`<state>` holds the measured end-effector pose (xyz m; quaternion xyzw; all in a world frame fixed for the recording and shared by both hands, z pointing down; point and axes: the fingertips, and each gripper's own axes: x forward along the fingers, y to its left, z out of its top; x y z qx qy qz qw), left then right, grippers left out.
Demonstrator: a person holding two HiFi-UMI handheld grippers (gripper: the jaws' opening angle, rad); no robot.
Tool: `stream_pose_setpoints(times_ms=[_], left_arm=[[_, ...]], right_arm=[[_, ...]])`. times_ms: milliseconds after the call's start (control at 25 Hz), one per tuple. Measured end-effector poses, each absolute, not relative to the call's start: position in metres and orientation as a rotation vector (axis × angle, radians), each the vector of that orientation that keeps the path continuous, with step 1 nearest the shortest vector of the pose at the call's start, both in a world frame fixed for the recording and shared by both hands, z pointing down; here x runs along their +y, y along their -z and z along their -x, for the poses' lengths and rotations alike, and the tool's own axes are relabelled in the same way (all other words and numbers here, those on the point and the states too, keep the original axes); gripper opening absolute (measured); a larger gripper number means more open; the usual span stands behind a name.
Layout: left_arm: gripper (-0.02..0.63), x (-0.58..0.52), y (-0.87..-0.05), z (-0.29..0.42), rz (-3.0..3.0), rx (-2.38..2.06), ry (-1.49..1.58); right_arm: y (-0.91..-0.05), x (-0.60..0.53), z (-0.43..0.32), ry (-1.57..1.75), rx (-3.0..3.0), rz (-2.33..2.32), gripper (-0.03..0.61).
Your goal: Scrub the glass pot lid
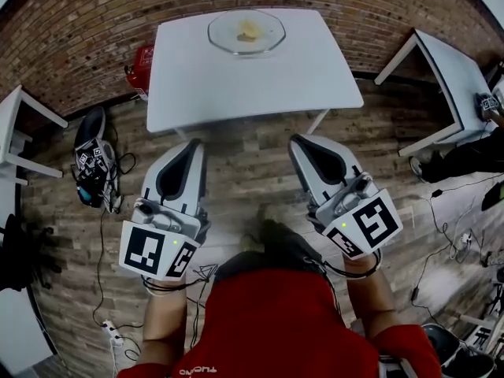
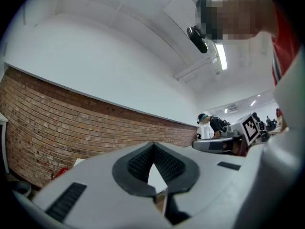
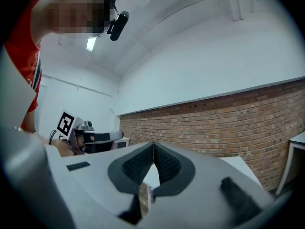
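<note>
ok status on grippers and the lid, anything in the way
Left gripper shut, empty; right gripper shut, empty. Both short of the table, over the floor. Glass pot lid at the table's far edge, untouched. Nothing in the way.

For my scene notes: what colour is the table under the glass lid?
Plain white: the white square table shows best in the head view.

No clear words or nos. to read. The red shirt has small white letters at its bottom edge, upside down, too tiny to read. On left gripper & right gripper, the cubes show b&w square codes only, no letters.
</note>
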<state>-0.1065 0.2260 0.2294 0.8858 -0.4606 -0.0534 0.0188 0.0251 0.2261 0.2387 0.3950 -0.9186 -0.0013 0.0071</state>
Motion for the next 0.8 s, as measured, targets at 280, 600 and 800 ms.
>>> stream_pose_setpoints(times_ms=[280,600,800], left_arm=[[0.017,0.163,-0.238,0.112,-2.735,-1.452,0.162],[0.017,0.055,-0.237,0.098,-2.737,-1.476,0.148],[0.017,-0.014,-0.236,0.083,-2.718,-1.51,0.134]], right_arm=[[-0.246,0.158,-0.019,0.029,-2.89,-1.208,0.029],[-0.243,0.049,-0.031,0.126,-2.893,-1.178,0.029],[-0.245,-0.023,-0.045,0.112,-2.9,-1.136,0.029]])
